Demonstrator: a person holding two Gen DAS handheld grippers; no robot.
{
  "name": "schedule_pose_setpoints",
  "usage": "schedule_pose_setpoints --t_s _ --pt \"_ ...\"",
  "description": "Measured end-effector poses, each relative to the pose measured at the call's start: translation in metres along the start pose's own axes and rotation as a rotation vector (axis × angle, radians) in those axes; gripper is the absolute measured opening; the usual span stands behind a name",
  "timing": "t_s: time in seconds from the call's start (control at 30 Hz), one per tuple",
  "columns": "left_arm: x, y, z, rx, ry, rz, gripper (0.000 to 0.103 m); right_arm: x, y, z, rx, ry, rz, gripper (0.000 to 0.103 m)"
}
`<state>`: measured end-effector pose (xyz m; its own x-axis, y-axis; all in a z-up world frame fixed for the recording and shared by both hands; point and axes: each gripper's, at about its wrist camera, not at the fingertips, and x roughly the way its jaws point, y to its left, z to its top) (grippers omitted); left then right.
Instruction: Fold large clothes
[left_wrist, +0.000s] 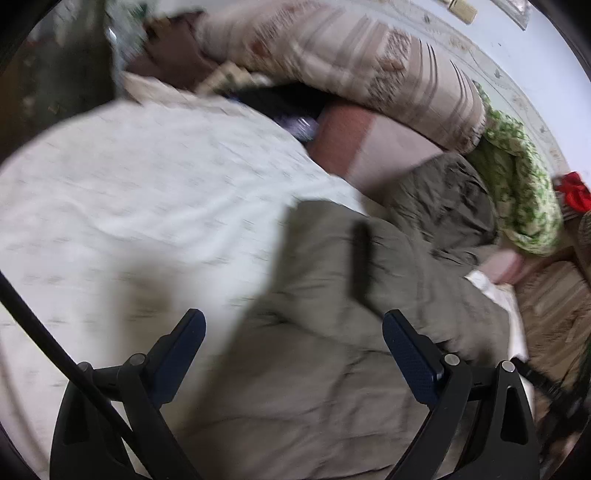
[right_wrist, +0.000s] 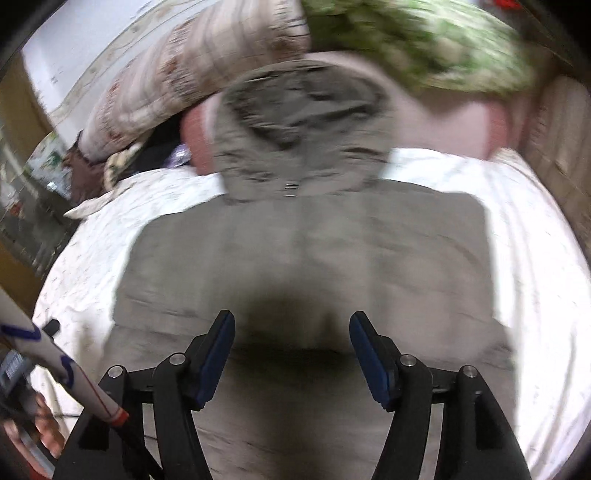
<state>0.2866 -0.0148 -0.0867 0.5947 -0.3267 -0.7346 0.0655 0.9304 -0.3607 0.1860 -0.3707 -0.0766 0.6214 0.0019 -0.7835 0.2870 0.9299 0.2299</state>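
Olive hooded jacket (right_wrist: 306, 251) lies flat on the white bedsheet (right_wrist: 535, 258), hood (right_wrist: 295, 122) toward the pillows. Looks padded, soft, bulky, likely floppy; best pinched at hem or side edge. Right gripper (right_wrist: 291, 354) and left gripper (left_wrist: 293, 354) hover above it, jaws apart, empty.

Olive-grey hooded jacket (right_wrist: 310, 251), padded and matte, spread flat over a white bed sheet (right_wrist: 535, 240). Back panel facing up, broad and fairly smooth, with faint horizontal creases and a soft seam down the middle. Hood (right_wrist: 299, 110) lying open at the far end, crumpled, dark folds inside its rim — a small metal tab just below the collar. Sleeves folded in over the body, giving the sides straight edges. From the left wrist view, blurred: same cloth (left_wrist: 332, 295) bunched into thick folds, hood end (left_wrist: 443, 199) pointing toward the piled bedding.
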Motion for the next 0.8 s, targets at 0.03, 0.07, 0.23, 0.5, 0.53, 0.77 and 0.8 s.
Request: schedule_pose_setpoints --t_s 0.03,0.07,0.23,0.5,0.53,0.77,0.8 --pt "0.013 -0.006 0.004 0.001 0.027 -0.016 0.097 -0.002 -0.014 -0.003 0.013 -0.002 -0.011 0.069" --pt "0.025 -0.012 0.007 0.01 0.05 -0.022 0.097 -0.004 -0.03 -0.007 0.033 -0.004 -0.023 0.07" --pt "0.086 -0.046 0.018 0.051 0.171 -0.054 0.086 -0.007 -0.083 -0.018 0.12 -0.012 -0.04 0.07" --pt "0.081 -0.07 0.026 0.154 0.159 0.018 0.021 -0.002 -0.11 -0.008 0.158 -0.031 -0.063 0.07" --pt "0.08 -0.065 0.028 0.141 0.158 0.026 0.02 -0.002 -0.109 -0.007 0.152 -0.036 -0.062 0.07" --pt "0.11 -0.061 0.013 0.193 0.171 0.144 0.027 0.041 -0.08 0.004 0.065 -0.004 -0.111 0.07" --pt "0.11 -0.065 0.012 0.214 0.157 0.165 0.029 0.049 -0.078 0.005 0.058 0.007 -0.129 0.07"
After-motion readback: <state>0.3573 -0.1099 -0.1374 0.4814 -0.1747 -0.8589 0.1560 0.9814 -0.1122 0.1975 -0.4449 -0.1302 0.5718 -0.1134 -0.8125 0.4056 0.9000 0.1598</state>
